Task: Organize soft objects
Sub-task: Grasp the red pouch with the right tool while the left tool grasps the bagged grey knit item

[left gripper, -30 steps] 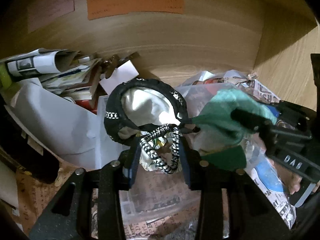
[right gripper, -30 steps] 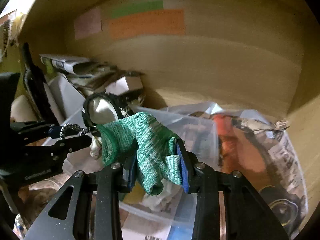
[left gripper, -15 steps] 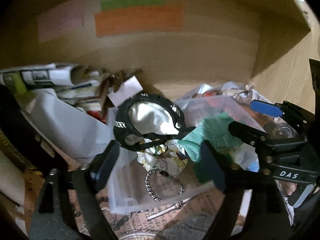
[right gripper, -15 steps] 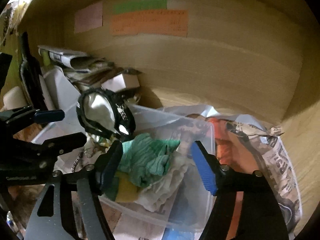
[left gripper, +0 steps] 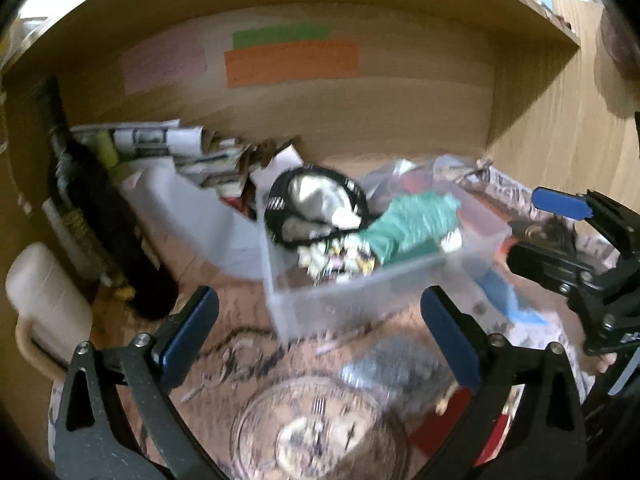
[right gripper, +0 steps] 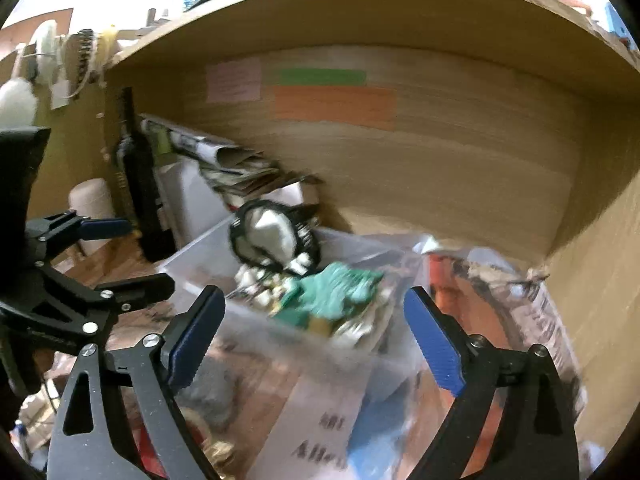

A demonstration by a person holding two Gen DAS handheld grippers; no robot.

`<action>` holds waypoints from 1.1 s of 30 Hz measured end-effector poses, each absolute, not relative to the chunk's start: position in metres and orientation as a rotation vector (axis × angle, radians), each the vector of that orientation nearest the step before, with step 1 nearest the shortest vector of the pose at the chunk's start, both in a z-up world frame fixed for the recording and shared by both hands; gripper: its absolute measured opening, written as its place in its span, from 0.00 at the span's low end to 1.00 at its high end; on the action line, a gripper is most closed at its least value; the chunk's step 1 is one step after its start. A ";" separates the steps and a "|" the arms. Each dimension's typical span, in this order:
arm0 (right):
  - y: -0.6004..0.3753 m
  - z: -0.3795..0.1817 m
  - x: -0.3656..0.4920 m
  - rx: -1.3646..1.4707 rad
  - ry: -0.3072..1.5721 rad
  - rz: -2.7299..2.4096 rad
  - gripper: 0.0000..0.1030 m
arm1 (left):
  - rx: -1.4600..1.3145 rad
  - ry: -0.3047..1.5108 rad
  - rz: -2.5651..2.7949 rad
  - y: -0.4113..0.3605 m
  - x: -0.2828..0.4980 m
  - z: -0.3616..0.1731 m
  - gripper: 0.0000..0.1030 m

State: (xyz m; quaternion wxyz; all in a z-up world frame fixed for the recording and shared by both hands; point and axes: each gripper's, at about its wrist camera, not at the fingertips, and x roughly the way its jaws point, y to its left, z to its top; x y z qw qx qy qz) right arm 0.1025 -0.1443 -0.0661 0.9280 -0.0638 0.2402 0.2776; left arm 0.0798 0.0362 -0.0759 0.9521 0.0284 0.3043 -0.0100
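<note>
A clear plastic bin (left gripper: 360, 292) sits on the desk inside a wooden alcove. In it lie a green knit cloth (left gripper: 416, 220), a black-rimmed white soft piece (left gripper: 316, 204) and small patterned fabric bits (left gripper: 340, 260). The bin (right gripper: 280, 344) with the green cloth (right gripper: 336, 288) and black-rimmed piece (right gripper: 272, 236) also shows in the right wrist view. My left gripper (left gripper: 316, 332) is open and empty, in front of the bin. My right gripper (right gripper: 312, 332) is open and empty, pulled back above the bin's near edge. Both views are blurred.
A dark bottle (left gripper: 100, 216) and a cream jug (left gripper: 44, 304) stand at the left. Stacked papers (left gripper: 160, 148) lean behind the bin. Newspaper-wrapped items (right gripper: 520, 320) lie at the right. A clock face (left gripper: 320, 428) and a cord (left gripper: 240, 352) lie on the desk in front.
Both grippers opened and let go: the green cloth and the black-rimmed piece with its cord dropped into the bin. Both grippers then pulled back from the bin.
</note>
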 end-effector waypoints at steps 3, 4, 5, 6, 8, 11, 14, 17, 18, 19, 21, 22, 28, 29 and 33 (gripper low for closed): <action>-0.142 -0.078 0.090 -0.108 0.526 0.596 0.94 | 0.048 0.655 -0.011 0.039 0.065 -0.088 0.99; -0.139 -0.085 0.086 -0.098 0.553 0.611 0.94 | 0.047 0.662 -0.010 0.039 0.062 -0.091 0.99; -0.137 -0.092 0.083 -0.092 0.578 0.622 0.94 | 0.047 0.676 -0.004 0.040 0.057 -0.096 0.99; -0.135 -0.098 0.080 -0.087 0.602 0.631 0.94 | 0.045 0.682 -0.001 0.041 0.055 -0.099 0.99; -0.130 -0.112 0.074 -0.082 0.653 0.648 0.94 | 0.033 0.702 0.005 0.044 0.048 -0.107 0.99; -0.123 -0.133 0.066 -0.083 0.724 0.672 0.94 | 0.007 0.734 0.000 0.046 0.042 -0.116 0.99; -0.117 -0.147 0.059 -0.082 0.770 0.703 0.94 | -0.017 0.756 0.000 0.048 0.037 -0.124 0.99; -0.109 -0.160 0.052 -0.099 0.800 0.717 0.93 | -0.042 0.771 0.007 0.050 0.033 -0.130 0.99; -0.107 -0.164 0.050 -0.106 0.808 0.718 0.93 | -0.049 0.775 0.009 0.050 0.032 -0.131 0.99; -0.107 -0.166 0.050 -0.112 0.807 0.712 0.90 | -0.057 0.778 0.009 0.050 0.031 -0.132 0.99; -0.106 -0.166 0.045 -0.143 0.779 0.687 0.76 | -0.066 0.780 0.010 0.050 0.029 -0.132 0.99; -0.108 -0.166 0.044 -0.145 0.774 0.690 0.65 | -0.066 0.781 0.011 0.048 0.028 -0.133 0.99; -0.136 -0.163 0.044 -0.075 0.773 0.681 0.40 | -0.057 0.776 -0.018 0.036 0.036 -0.131 0.99; -0.138 -0.163 0.043 -0.070 0.772 0.678 0.36 | -0.052 0.777 -0.023 0.033 0.038 -0.131 0.99; -0.155 -0.160 0.042 -0.047 0.759 0.653 0.29 | -0.040 0.786 -0.065 0.019 0.050 -0.133 0.99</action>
